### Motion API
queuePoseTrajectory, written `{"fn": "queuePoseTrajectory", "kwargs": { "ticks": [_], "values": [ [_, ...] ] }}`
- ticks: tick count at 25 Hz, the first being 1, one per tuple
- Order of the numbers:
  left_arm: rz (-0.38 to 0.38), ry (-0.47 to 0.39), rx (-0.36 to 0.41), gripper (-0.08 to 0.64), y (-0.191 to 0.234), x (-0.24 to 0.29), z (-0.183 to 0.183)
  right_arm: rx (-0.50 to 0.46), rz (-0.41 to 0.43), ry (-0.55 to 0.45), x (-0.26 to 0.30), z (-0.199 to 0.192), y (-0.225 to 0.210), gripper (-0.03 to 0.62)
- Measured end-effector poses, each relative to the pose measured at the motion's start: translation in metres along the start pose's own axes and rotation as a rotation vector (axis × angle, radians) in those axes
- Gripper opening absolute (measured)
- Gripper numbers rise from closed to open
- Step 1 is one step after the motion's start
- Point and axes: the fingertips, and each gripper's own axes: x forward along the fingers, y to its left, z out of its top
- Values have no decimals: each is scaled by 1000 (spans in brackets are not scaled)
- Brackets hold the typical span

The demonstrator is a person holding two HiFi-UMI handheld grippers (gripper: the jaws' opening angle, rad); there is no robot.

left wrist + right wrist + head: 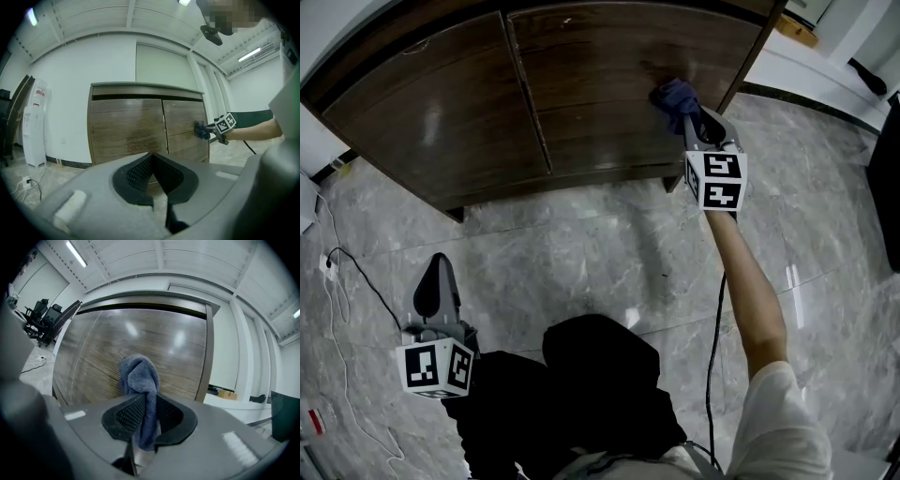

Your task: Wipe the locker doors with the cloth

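A dark brown wooden locker [581, 178] with 2 flat doors stands on a grey marble floor [581, 262] against a white wall. The right gripper [696, 124], a grey 2-jaw tool with a marker cube, is stretched out to the locker's right door [600, 84] at the end of a bare forearm in a white sleeve [778, 422]. Its ribbed black pads [129, 411] are clamped on a crumpled grey-blue cloth [139, 376]. The bunched top of the cloth sticks out beyond the jaw tips and a tail hangs down between them. In the head view the cloth [673, 96] presses on the right door near that door's outer edge, in the part farther from the floor. The left gripper view shows the same cloth [201, 130] touching the right door [180, 122] about halfway up, close to the locker's right side.

The left gripper [152, 157] is well apart from the locker, out in front of the left door [126, 131]. It points toward the locker. Its jaw tips meet and nothing sits between them.

A tall white appliance [33, 122] stands against the wall to the left of the locker. A thin white cable [337, 291] trails over the floor on the locker's left side.
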Motion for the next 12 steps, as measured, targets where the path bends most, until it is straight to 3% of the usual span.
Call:
{"fn": "queuePoseTrajectory", "kwargs": {
  "ticks": [12],
  "values": [
    [-3,19,3,2,-3,4,-5,19,-99,45,-9,-34,-56,67]
  ]
}}
